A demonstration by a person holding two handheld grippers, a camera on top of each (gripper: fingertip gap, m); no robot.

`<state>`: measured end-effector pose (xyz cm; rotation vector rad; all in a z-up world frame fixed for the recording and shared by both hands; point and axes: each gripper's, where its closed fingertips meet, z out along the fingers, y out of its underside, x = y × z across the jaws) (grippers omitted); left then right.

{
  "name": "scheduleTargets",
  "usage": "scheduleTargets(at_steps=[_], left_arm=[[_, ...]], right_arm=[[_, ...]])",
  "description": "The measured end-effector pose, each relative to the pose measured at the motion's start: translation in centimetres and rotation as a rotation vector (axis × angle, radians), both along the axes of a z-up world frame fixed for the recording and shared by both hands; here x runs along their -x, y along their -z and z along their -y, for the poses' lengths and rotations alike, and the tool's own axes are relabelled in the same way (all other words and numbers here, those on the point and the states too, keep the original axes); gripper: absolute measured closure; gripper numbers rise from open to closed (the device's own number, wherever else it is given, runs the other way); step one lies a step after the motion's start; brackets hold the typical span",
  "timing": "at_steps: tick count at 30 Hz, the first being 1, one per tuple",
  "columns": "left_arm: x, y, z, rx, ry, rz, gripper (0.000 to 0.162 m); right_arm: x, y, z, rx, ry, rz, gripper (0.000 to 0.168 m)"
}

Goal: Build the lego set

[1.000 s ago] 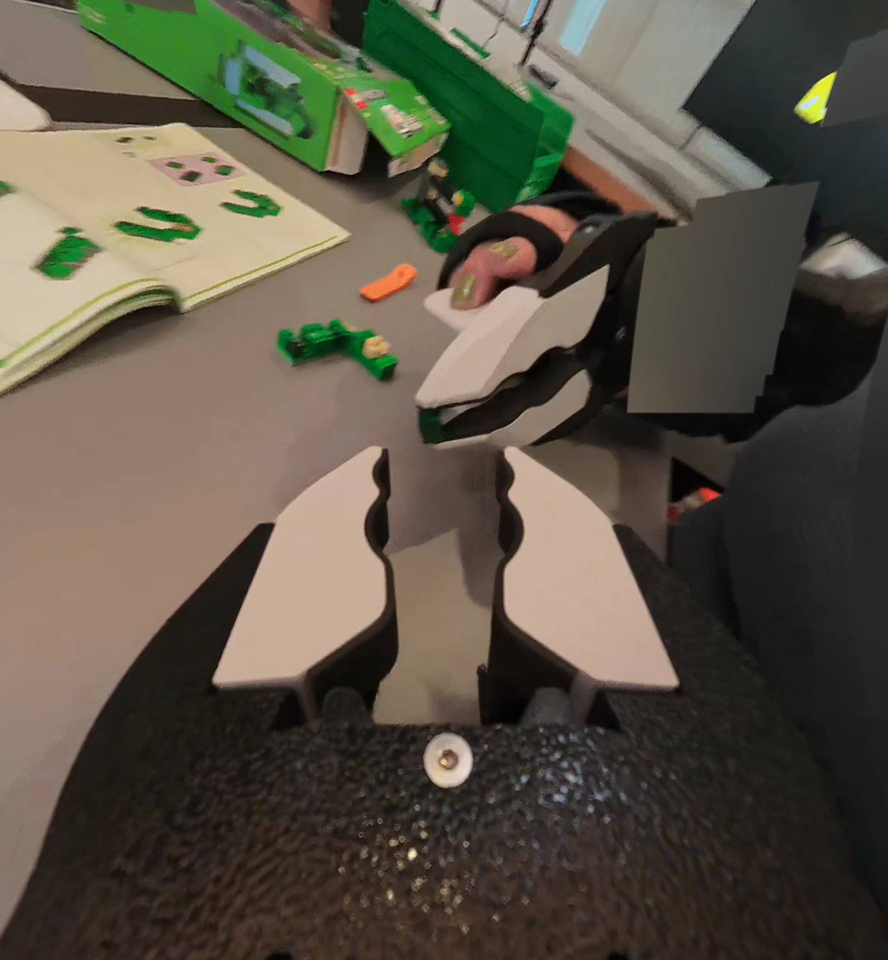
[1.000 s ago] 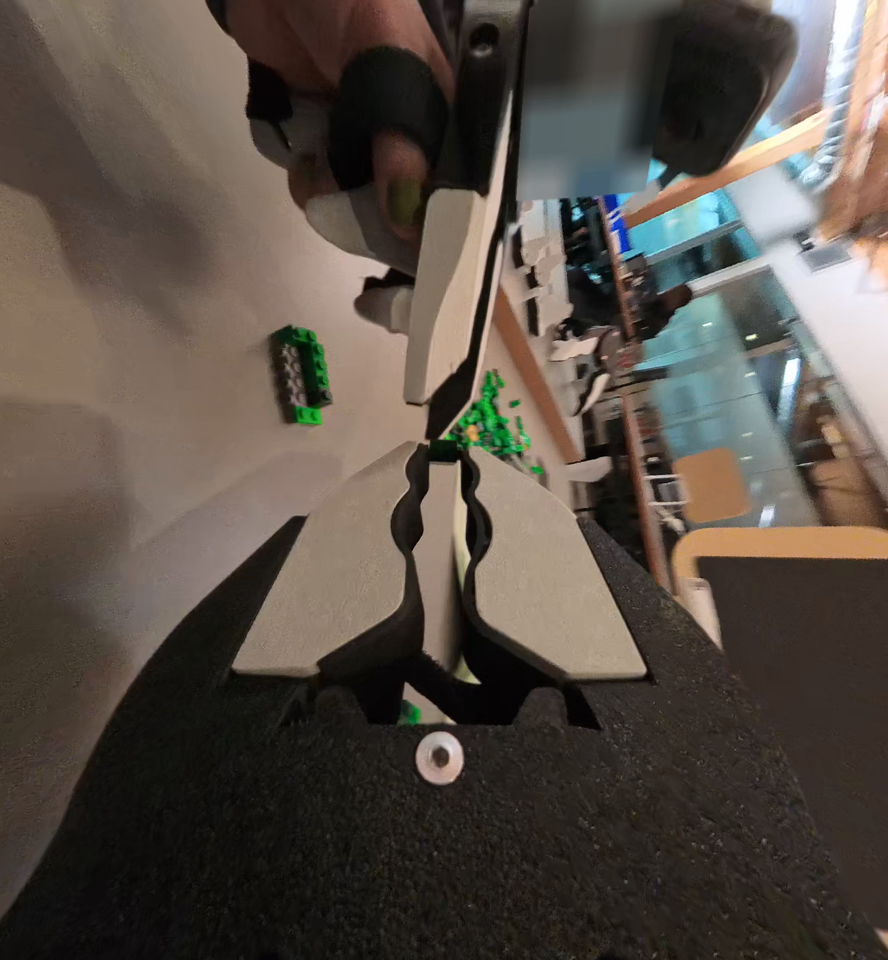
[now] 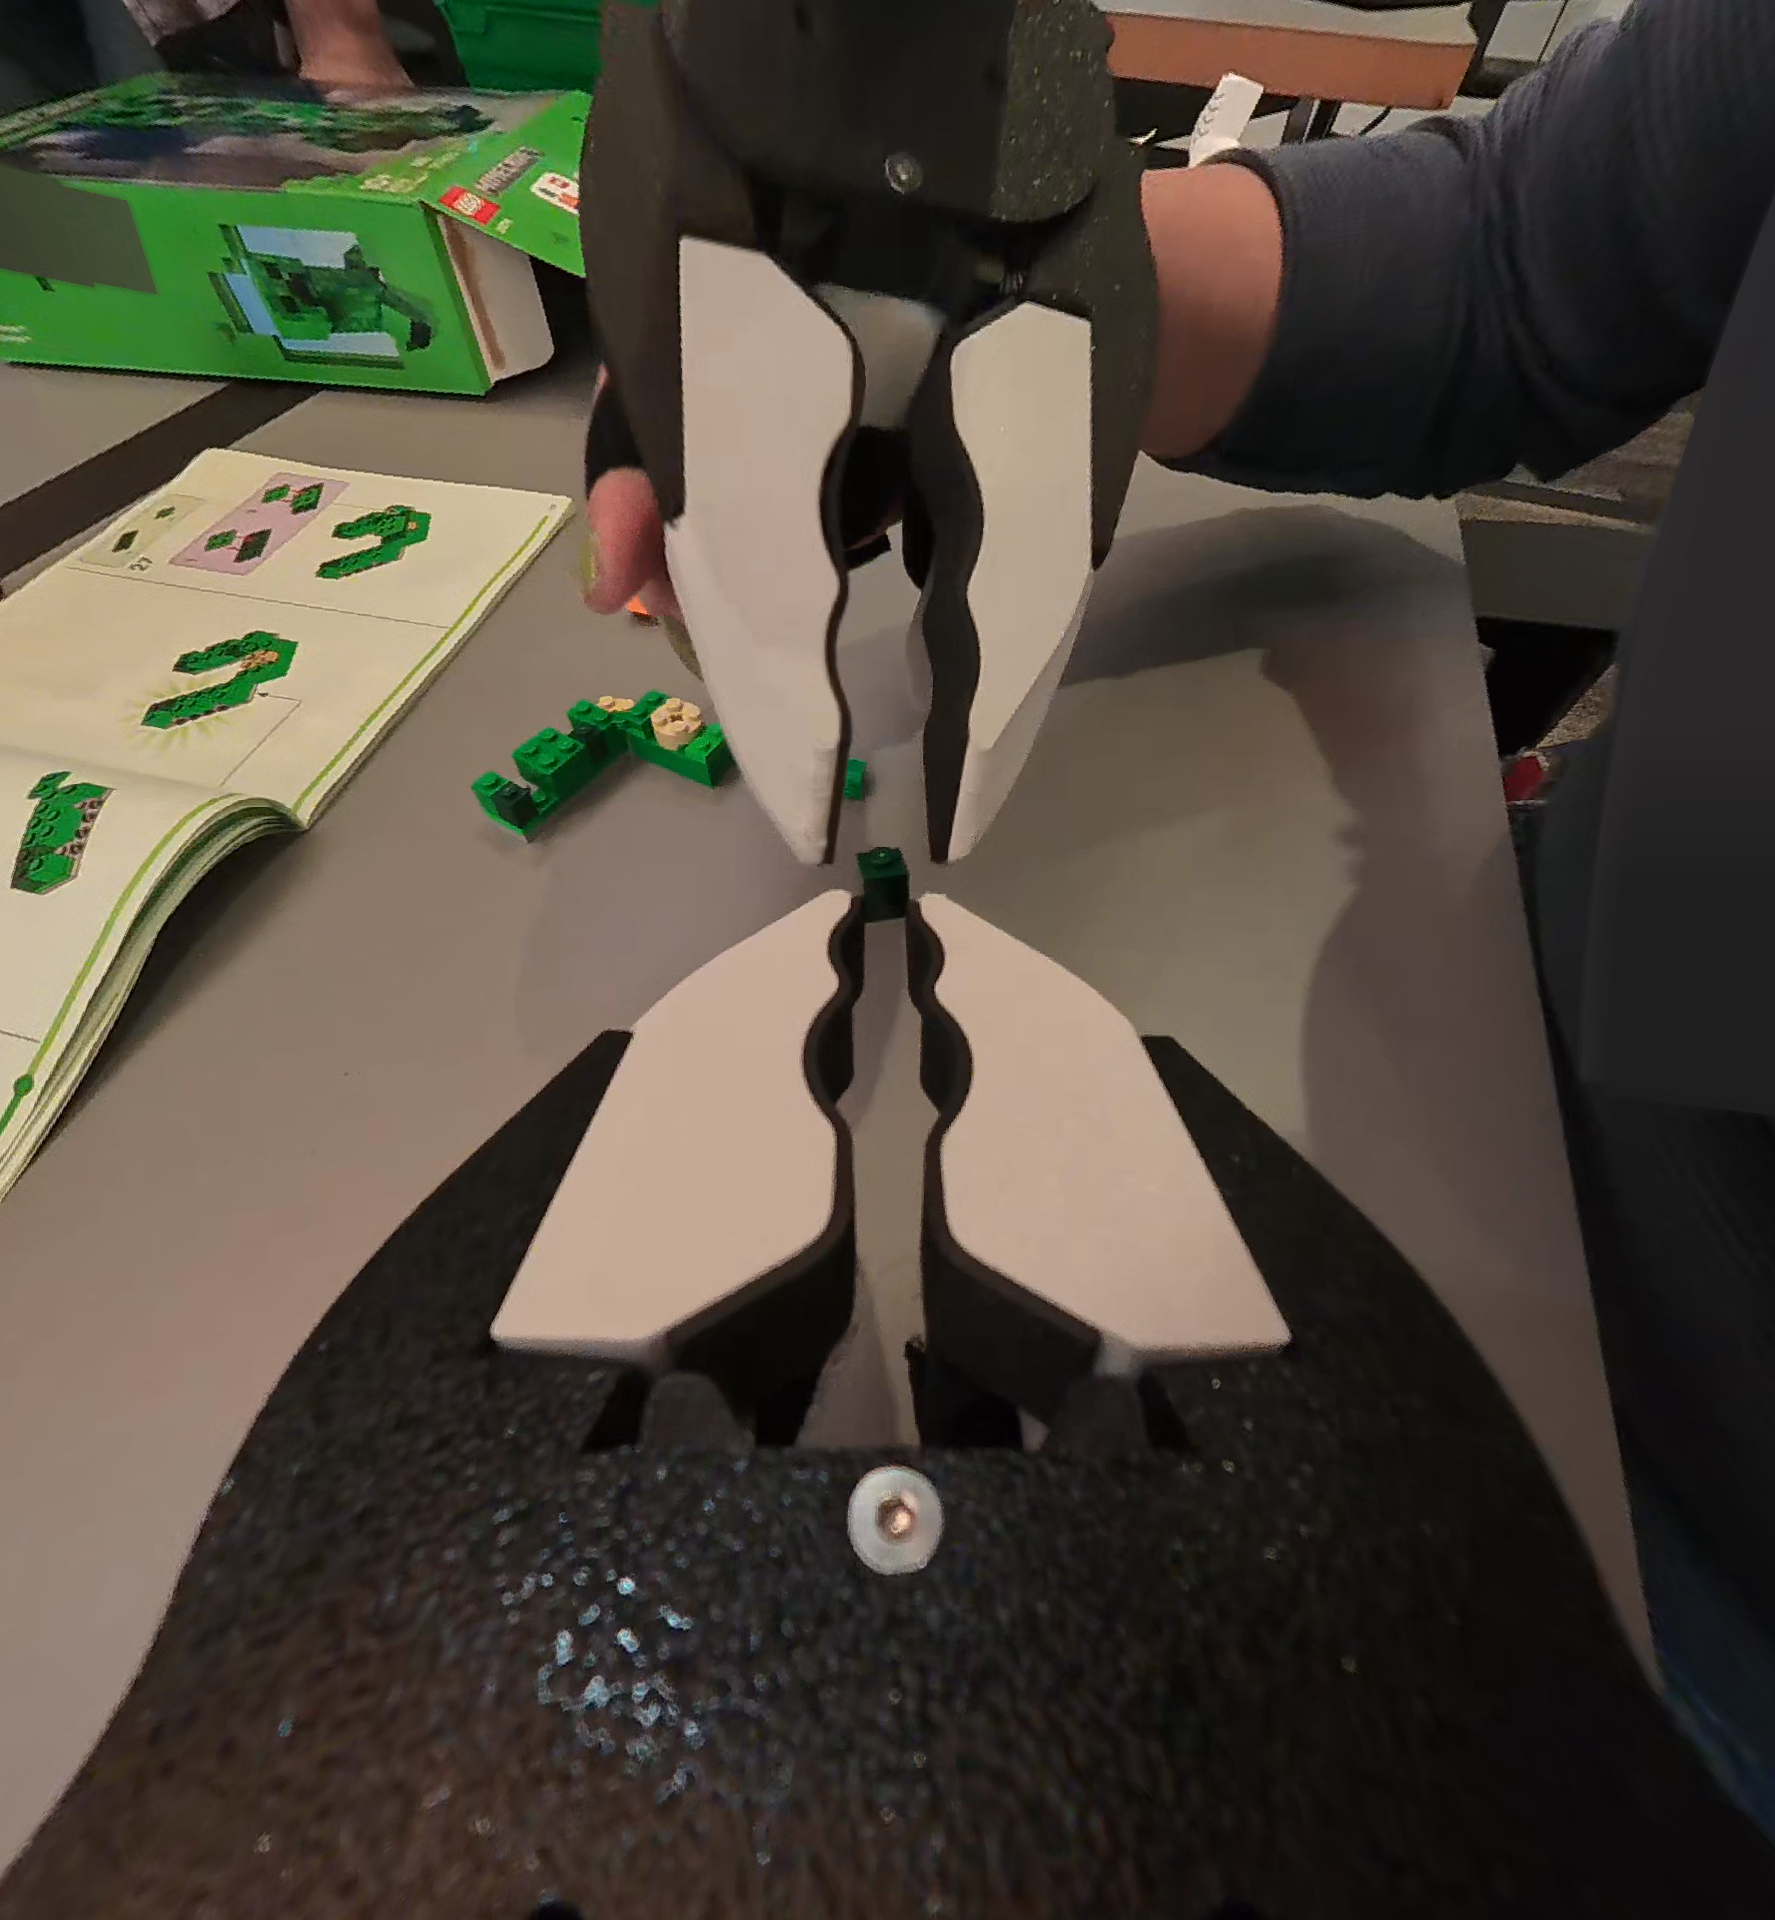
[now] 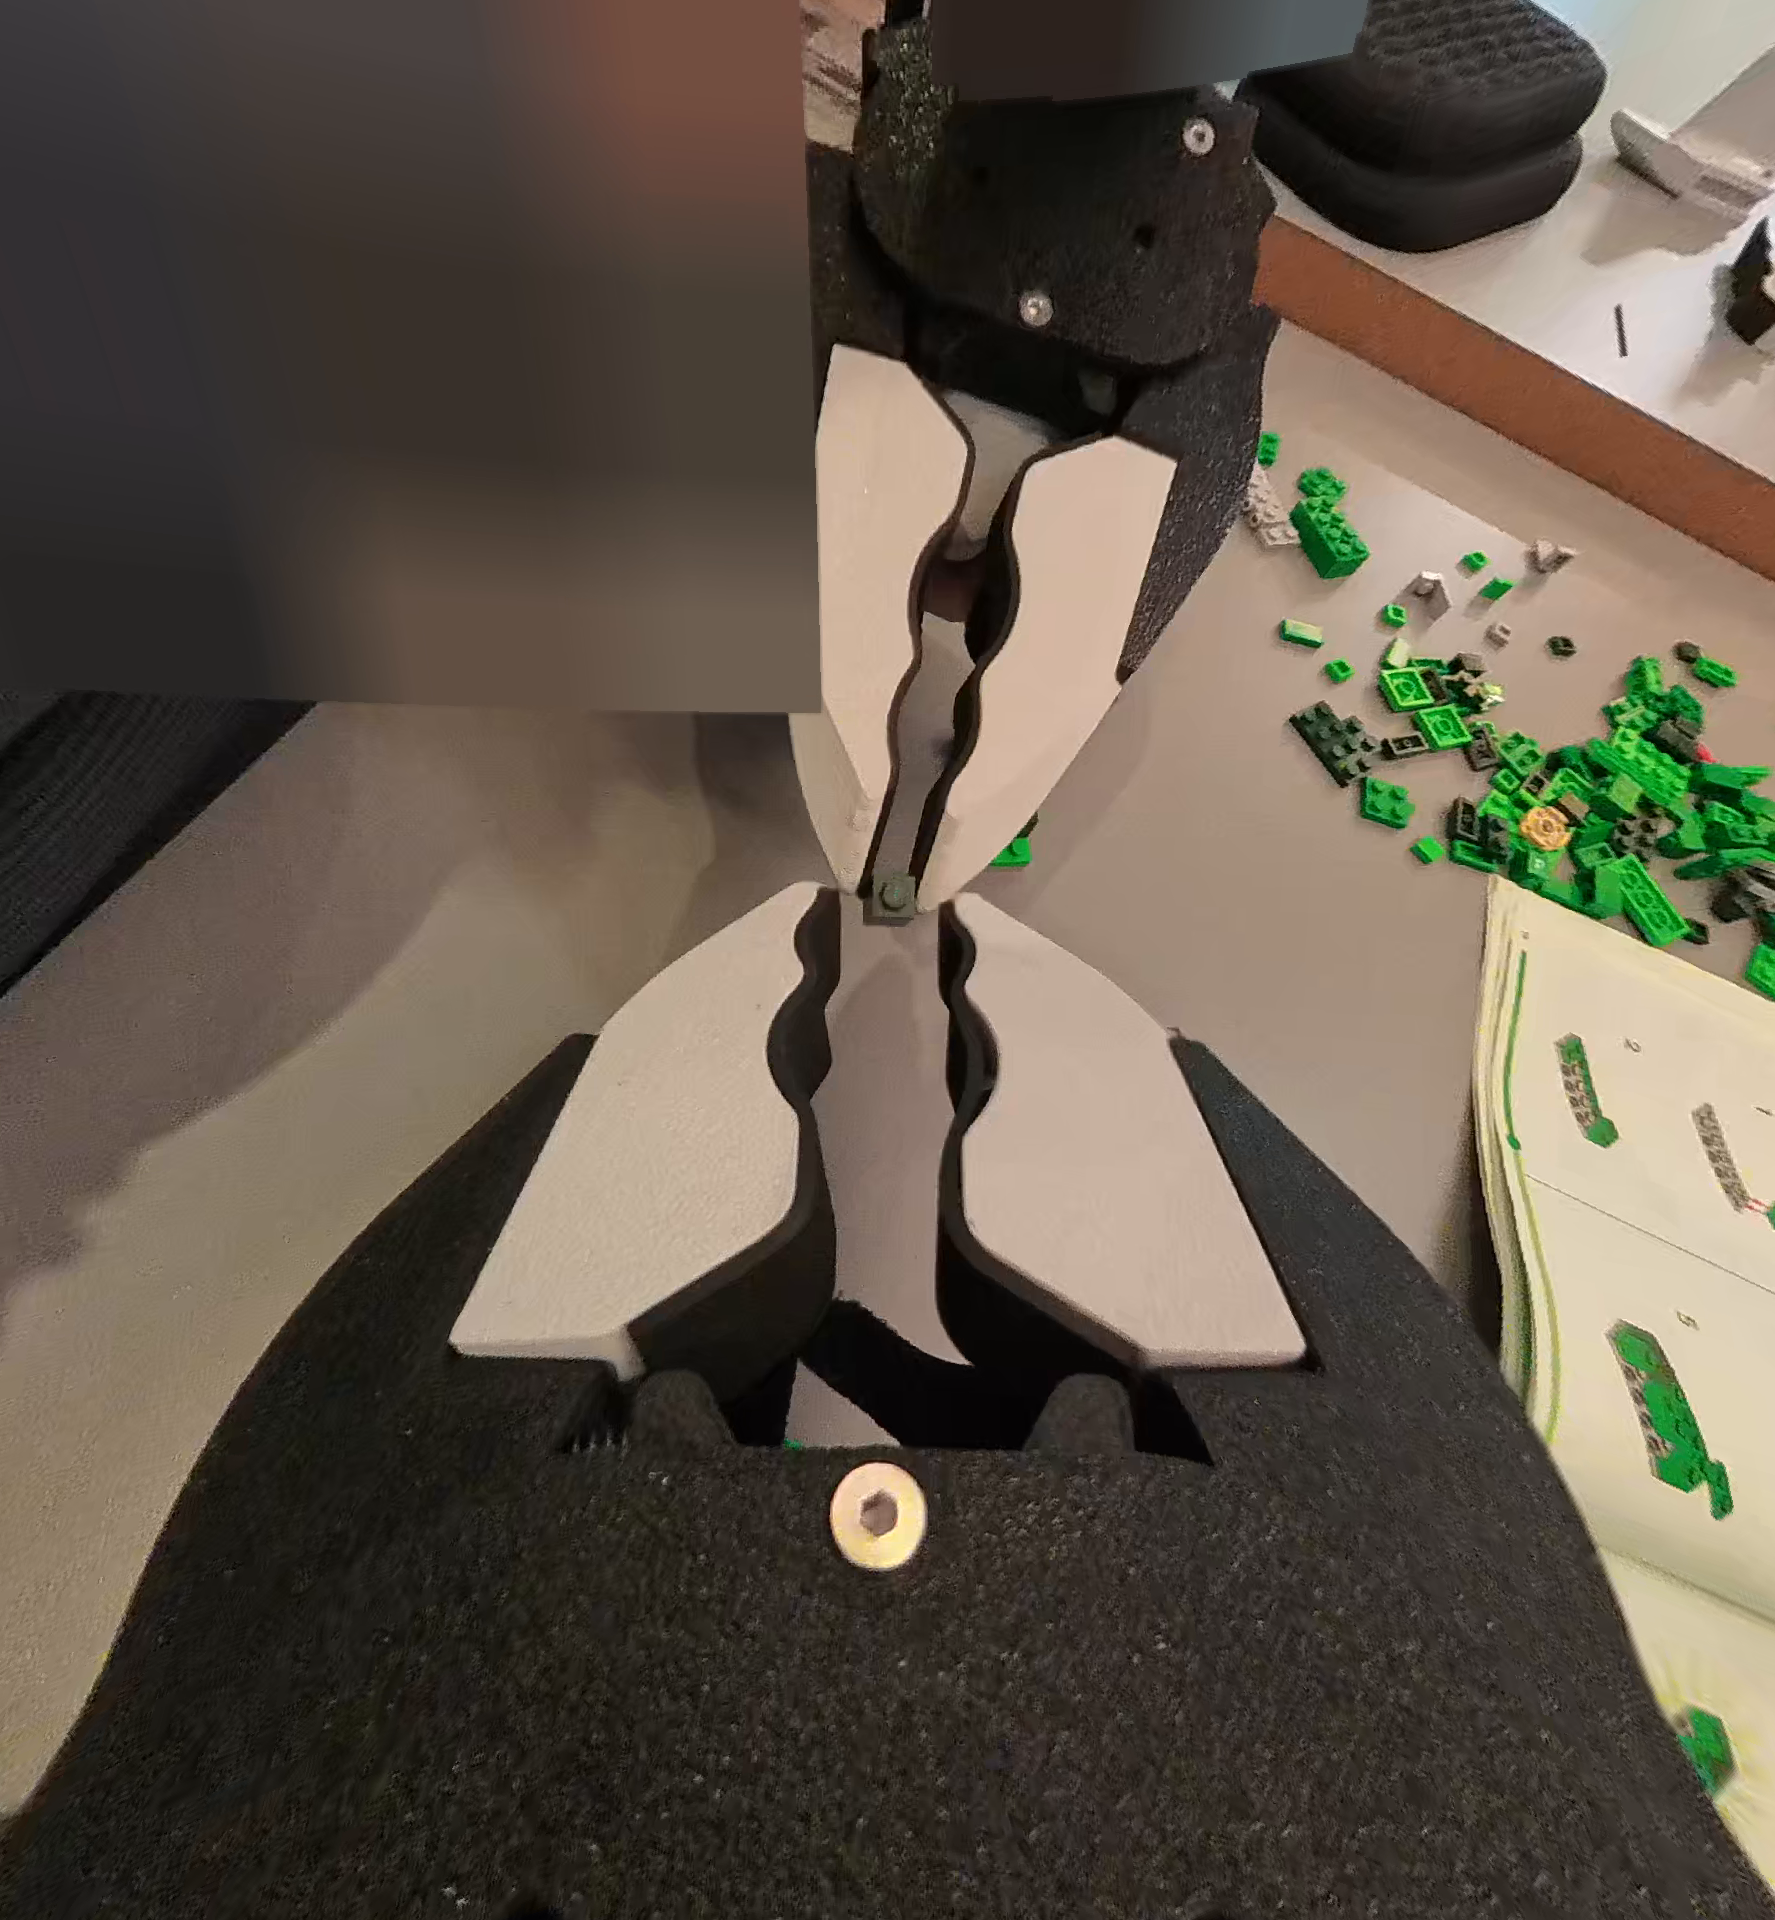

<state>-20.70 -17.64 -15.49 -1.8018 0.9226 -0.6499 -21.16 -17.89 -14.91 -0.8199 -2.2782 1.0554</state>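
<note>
My left gripper [image 3: 883, 912] is shut on a small dark green brick [image 3: 883, 879], pinched at its fingertips above the grey table [image 3: 1174, 831]. My right gripper [image 3: 885, 850] faces it tip to tip from above. Its jaws stand slightly apart on either side of the brick, not gripping it. In the right wrist view the brick [image 4: 891, 900] sits between the left gripper's tips [image 4: 895, 878], just in front of my open right gripper [image 4: 883, 914]. A partly built green curved piece with tan round studs [image 3: 602, 764] lies on the table behind.
An open instruction booklet [image 3: 187, 727] lies to the left and also shows in the right wrist view [image 4: 1641, 1195]. A green set box [image 3: 239, 281] stands behind it. A pile of loose green and grey bricks [image 4: 1641, 790] lies at the right. A person's sleeve [image 3: 1434, 312] reaches in. My two grippers' fingertips are within a few centimetres of each other.
The grippers have swung to face each other tip to tip. The small green brick has passed from the right gripper to the left. The left gripper has shut on it and the right has opened.
</note>
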Motion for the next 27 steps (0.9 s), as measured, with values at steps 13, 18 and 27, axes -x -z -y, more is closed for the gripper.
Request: scheduleTargets(at_steps=[13,18,27], left_arm=[[1.7,0.5,0.0,0.017,-0.087,-0.062,0.146],[7.8,4.0,1.7,0.123,-0.283,-0.260,0.112],[9.5,7.2,2.0,0.193,-0.314,-0.369,0.124]], right_arm=[[-0.3,0.1,-0.7,-0.003,0.052,-0.018,0.161],[-2.1,-0.7,-3.6,0.114,0.240,-0.136,0.161],[-5.5,-0.5,-6.9,0.276,0.429,-0.224,0.161]])
